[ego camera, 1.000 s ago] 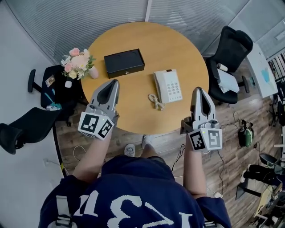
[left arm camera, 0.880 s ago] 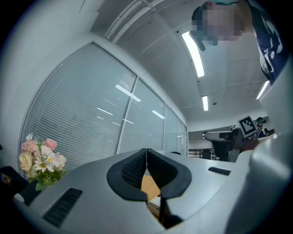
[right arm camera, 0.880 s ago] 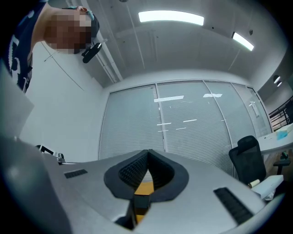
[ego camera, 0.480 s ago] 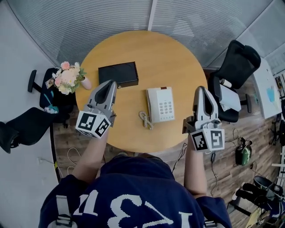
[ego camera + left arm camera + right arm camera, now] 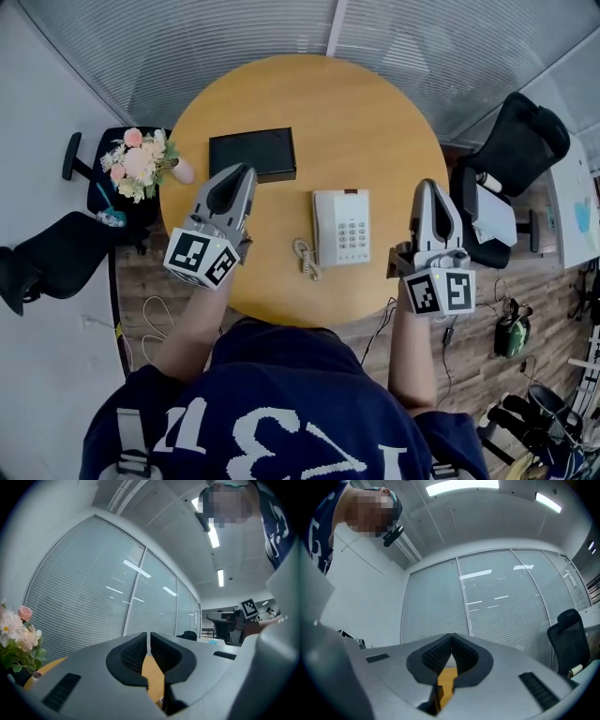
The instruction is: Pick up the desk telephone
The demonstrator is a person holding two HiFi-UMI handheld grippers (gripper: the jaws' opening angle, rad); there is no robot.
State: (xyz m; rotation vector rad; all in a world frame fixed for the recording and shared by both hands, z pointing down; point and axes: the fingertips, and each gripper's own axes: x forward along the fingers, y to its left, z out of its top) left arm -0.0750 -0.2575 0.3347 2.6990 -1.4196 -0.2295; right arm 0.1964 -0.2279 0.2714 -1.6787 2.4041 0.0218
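The desk telephone (image 5: 345,228) lies flat on the round wooden table (image 5: 375,112), towards the edge nearest the person, with its coiled cord (image 5: 307,258) curled just beside its left side. It sits between the two grippers and neither touches it. The left gripper (image 5: 246,170) hovers over the table's left part, its jaws pressed together with nothing between them (its own view shows only a hairline seam between the pads). The right gripper (image 5: 428,184) hangs at the table's right edge, likewise closed and empty. A black box (image 5: 251,155) rests on the table beyond the left gripper, apart from the telephone. A vase of pink and white flowers (image 5: 139,163) stands at the table's left rim.
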